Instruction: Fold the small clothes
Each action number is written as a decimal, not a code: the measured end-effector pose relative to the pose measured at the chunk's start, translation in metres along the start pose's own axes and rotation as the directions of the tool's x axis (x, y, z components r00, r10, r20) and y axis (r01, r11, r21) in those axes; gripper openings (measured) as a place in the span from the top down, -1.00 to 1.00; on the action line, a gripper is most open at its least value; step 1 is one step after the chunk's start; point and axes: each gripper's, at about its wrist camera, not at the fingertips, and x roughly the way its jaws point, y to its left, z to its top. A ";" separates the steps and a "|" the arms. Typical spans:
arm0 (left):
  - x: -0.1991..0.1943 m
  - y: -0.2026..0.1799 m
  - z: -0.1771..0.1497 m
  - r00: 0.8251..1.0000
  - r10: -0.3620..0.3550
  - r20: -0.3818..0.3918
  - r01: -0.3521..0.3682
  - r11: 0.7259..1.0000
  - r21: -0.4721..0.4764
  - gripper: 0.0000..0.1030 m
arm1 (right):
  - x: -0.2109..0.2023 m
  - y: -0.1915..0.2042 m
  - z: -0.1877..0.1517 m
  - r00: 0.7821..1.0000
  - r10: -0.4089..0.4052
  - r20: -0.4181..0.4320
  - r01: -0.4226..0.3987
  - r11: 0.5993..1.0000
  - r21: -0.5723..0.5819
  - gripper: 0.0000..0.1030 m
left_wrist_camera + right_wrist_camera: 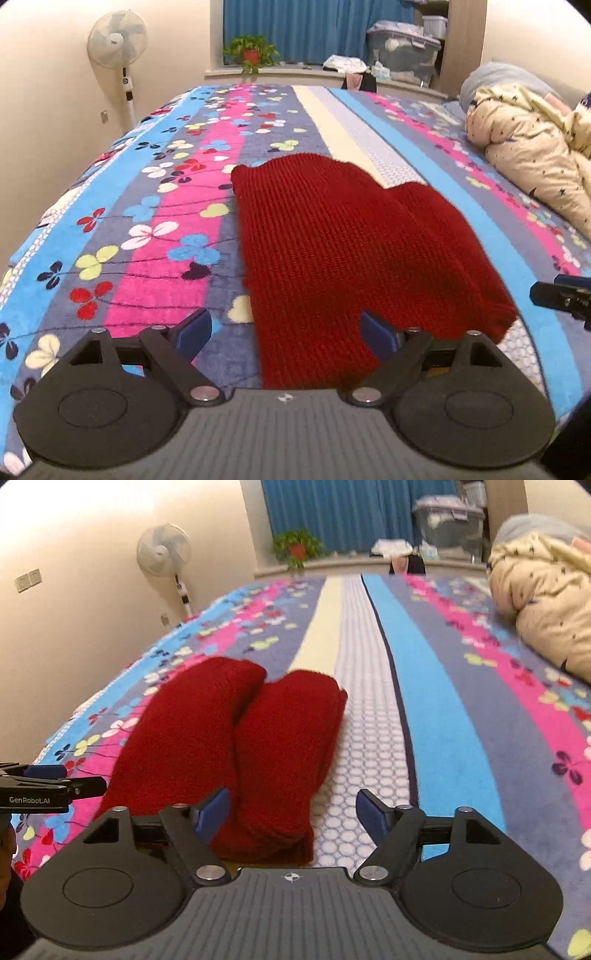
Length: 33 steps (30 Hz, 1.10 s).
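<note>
A dark red knitted garment (332, 236) lies flat on the flowered, striped bedspread (147, 221), folded into two long lobes side by side. My left gripper (284, 332) is open over the garment's near left edge; its right blue pad (376, 334) is above the knit, its left pad over the bedspread, neither pressing. In the right wrist view the garment (236, 738) sits left of centre. My right gripper (291, 812) is open at its near right corner, with the left pad (212, 812) over the knit. Each gripper shows at the other view's edge: right (565, 299), left (48, 786).
A bundled cream quilt with dark stars (535, 147) lies on the bed's right side. Beyond the bed stand a white pedestal fan (116, 40), a potted plant (251, 51) on the window sill, and plastic storage boxes (402, 48) before blue curtains.
</note>
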 end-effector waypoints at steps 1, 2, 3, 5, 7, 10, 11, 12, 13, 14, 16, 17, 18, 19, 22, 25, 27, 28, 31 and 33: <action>-0.004 0.000 0.002 1.000 0.002 0.011 -0.002 1.000 0.001 -0.78 | -0.004 0.002 -0.001 1.000 -0.002 0.008 0.002 1.000 0.003 -0.57; -0.007 -0.001 0.001 1.000 0.007 0.020 -0.008 1.000 0.004 -0.81 | -0.009 0.003 -0.003 1.000 -0.003 0.015 0.002 1.000 0.011 -0.58; -0.013 -0.001 -0.001 0.999 0.014 0.030 -0.015 1.000 0.010 -0.81 | -0.014 0.003 -0.005 1.000 -0.002 0.020 0.002 1.000 0.018 -0.58; -0.016 -0.002 0.000 0.999 0.023 0.029 -0.024 1.000 0.018 -0.81 | -0.024 0.004 -0.008 0.999 0.001 0.034 -0.002 0.999 0.036 -0.59; -0.022 0.000 -0.005 0.999 0.030 0.018 -0.031 0.999 0.010 -0.81 | -0.034 0.007 -0.009 0.999 0.003 0.050 -0.006 0.999 0.051 -0.63; -0.031 0.002 -0.012 0.999 0.035 0.006 -0.035 0.999 -0.004 -0.81 | -0.050 0.009 -0.014 0.997 -0.002 0.073 -0.002 0.998 0.065 -0.69; -0.034 0.002 -0.015 0.999 0.037 0.005 -0.037 0.999 -0.004 -0.82 | -0.055 0.009 -0.017 0.997 -0.004 0.079 -0.002 0.998 0.069 -0.70; -0.036 0.002 -0.017 0.999 0.041 0.004 -0.041 0.999 -0.003 -0.82 | -0.060 0.009 -0.019 0.996 -0.001 0.085 -0.005 0.997 0.074 -0.70; -0.038 0.002 -0.021 0.999 0.050 0.002 -0.050 0.999 -0.003 -0.82 | -0.062 0.009 -0.021 0.996 0.002 0.086 -0.009 0.997 0.076 -0.71; -0.040 0.002 -0.024 0.998 0.058 -0.001 -0.058 0.998 -0.005 -0.83 | -0.064 0.010 -0.023 0.996 0.003 0.086 -0.009 0.997 0.073 -0.72; -0.041 0.001 -0.028 0.998 0.063 -0.007 -0.063 0.998 -0.006 -0.89 | -0.061 0.014 -0.022 0.997 -0.002 0.082 -0.002 0.999 0.052 -0.72; -0.041 0.000 -0.029 0.998 0.068 -0.010 -0.068 0.998 -0.003 -0.99 | -0.059 0.016 -0.022 0.997 -0.010 0.078 0.007 0.999 0.039 -0.73; -0.040 -0.001 -0.029 0.997 0.076 -0.004 -0.076 0.997 0.002 -0.99 | -0.056 0.017 -0.023 0.997 -0.017 0.073 0.015 0.999 0.033 -0.73; -0.039 -0.002 -0.029 0.997 0.083 -0.002 -0.083 0.996 0.010 -0.99 | -0.053 0.018 -0.023 0.998 -0.024 0.065 0.022 0.999 0.030 -0.72; -0.035 -0.001 -0.029 0.995 0.100 -0.002 -0.100 0.995 0.012 -0.99 | -0.046 0.019 -0.023 0.999 -0.024 0.046 0.022 0.999 0.040 -0.73; -0.033 0.001 -0.028 0.996 0.092 -0.006 -0.092 0.996 -0.001 -0.99 | -0.042 0.022 -0.024 0.999 -0.027 0.036 0.026 0.999 0.040 -0.73; -0.032 0.002 -0.027 0.996 0.088 -0.007 -0.089 0.996 -0.007 -0.99 | -0.041 0.021 -0.025 0.999 -0.023 0.031 0.022 0.999 0.039 -0.73; -0.032 0.002 -0.027 0.996 0.086 -0.008 -0.086 0.996 -0.009 -0.99 | -0.041 0.022 -0.026 0.999 -0.022 0.029 0.021 0.999 0.037 -0.73; -0.032 0.002 -0.027 0.997 0.081 -0.005 -0.081 0.997 -0.014 -0.99 | -0.041 0.022 -0.026 0.999 -0.022 0.024 0.022 0.999 0.032 -0.73; -0.032 0.002 -0.027 0.997 0.081 -0.004 -0.081 0.997 -0.016 -0.99 | -0.042 0.022 -0.026 0.999 -0.023 0.023 0.022 0.999 0.032 -0.73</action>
